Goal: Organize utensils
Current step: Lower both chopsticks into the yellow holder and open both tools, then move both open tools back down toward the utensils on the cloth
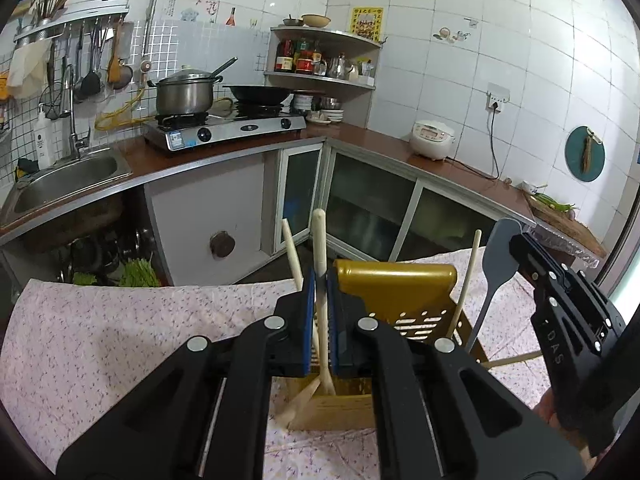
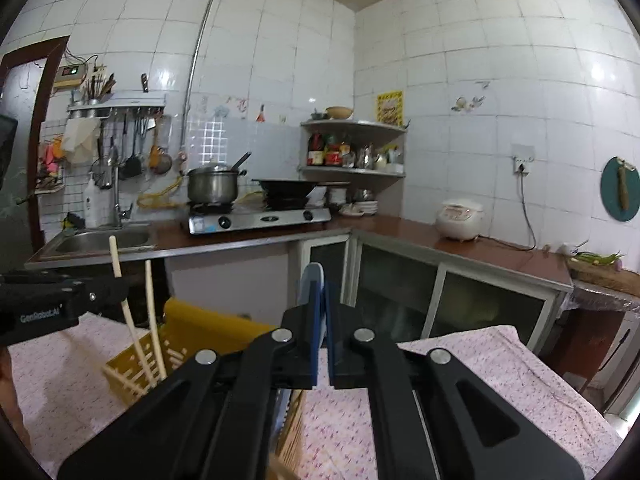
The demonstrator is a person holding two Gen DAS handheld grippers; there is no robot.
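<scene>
A gold slotted utensil holder (image 1: 394, 300) stands on the table with the floral cloth (image 1: 120, 332). My left gripper (image 1: 320, 280) is shut on a wooden utensil (image 1: 320, 240), upright, its lower end inside the holder. Other wooden utensils (image 1: 291, 252) lean in the holder. My right gripper (image 1: 520, 244) is shut on a grey-blue spatula (image 1: 498, 256) beside the holder. In the right wrist view, my right gripper (image 2: 322, 296) grips the spatula (image 2: 310, 280); the holder (image 2: 192, 340) and my left gripper (image 2: 116, 292) are at left.
A kitchen counter (image 1: 380, 140) with a sink (image 1: 64, 176), a gas stove (image 1: 224, 130) with a pot and a wok, a rice cooker (image 1: 432, 138) and a cutting board (image 1: 560, 216) runs behind the table. A corner shelf (image 1: 324, 60) holds bottles.
</scene>
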